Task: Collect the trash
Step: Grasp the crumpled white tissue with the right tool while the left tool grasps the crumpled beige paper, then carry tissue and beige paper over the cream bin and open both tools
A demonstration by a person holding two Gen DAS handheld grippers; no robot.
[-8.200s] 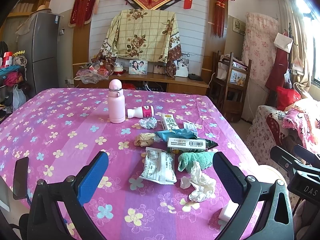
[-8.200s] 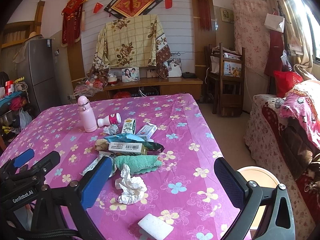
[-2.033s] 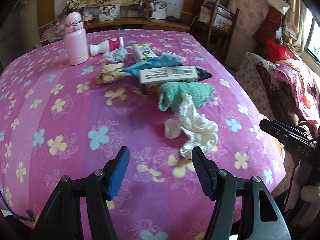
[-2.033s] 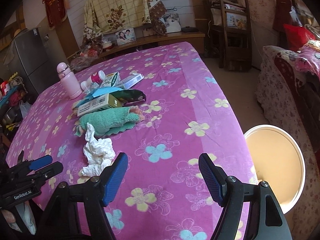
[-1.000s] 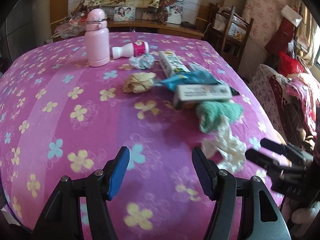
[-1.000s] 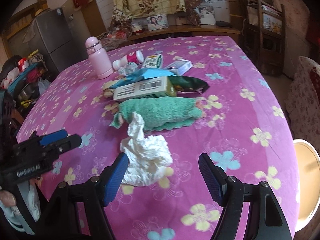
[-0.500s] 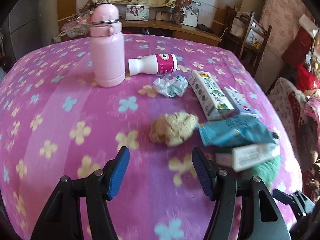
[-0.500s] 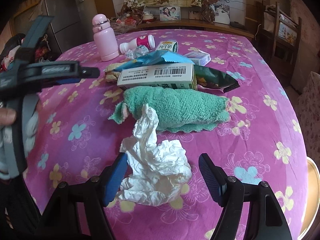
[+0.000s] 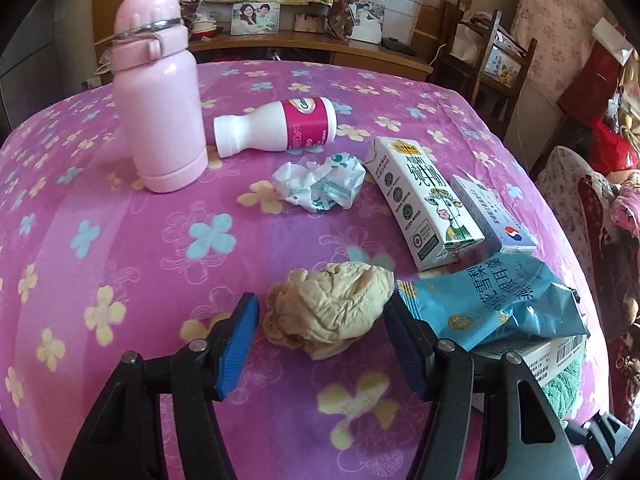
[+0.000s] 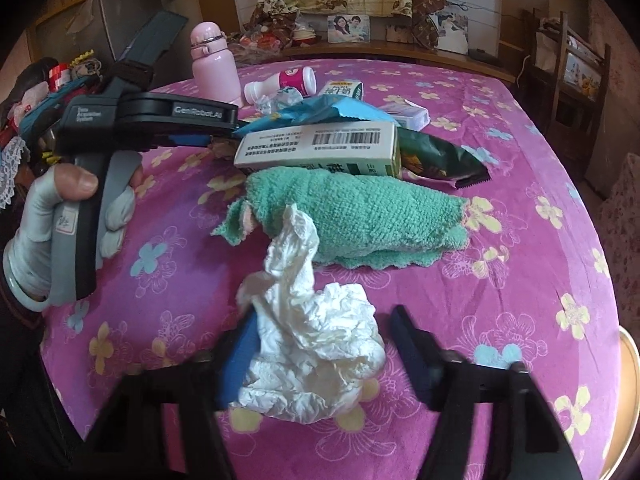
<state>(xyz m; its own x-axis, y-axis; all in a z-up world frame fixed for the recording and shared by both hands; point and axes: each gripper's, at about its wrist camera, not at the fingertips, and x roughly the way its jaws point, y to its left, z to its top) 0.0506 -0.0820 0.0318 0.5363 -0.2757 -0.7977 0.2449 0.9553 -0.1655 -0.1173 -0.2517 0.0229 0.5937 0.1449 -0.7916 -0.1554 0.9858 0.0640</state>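
Observation:
A beige crumpled paper ball (image 9: 332,308) lies on the pink flowered tablecloth (image 9: 120,240). My left gripper (image 9: 322,322) straddles it with jaws closing; the right pad is at the ball's edge and a slim gap shows at the left pad. A white crumpled tissue (image 10: 316,344) sits between the fingers of my right gripper (image 10: 322,316), whose jaws are also closing. Its left pad touches the tissue and a gap remains at the right pad. In the right wrist view a gloved hand (image 10: 72,216) holds the left gripper (image 10: 160,116).
More items lie close by: a pink flask (image 9: 160,108), a white bottle (image 9: 280,128), a crumpled wrapper (image 9: 320,186), a milk carton (image 9: 424,204), a blue snack bag (image 9: 492,304), a barcode box (image 10: 320,144) and a green towel (image 10: 360,212). A cream bin rim (image 10: 628,364) shows beside the table.
The left gripper travelled across the table from near the tissue to the beige paper ball and narrowed around it. The right gripper sank slightly over the white tissue and its jaws narrowed.

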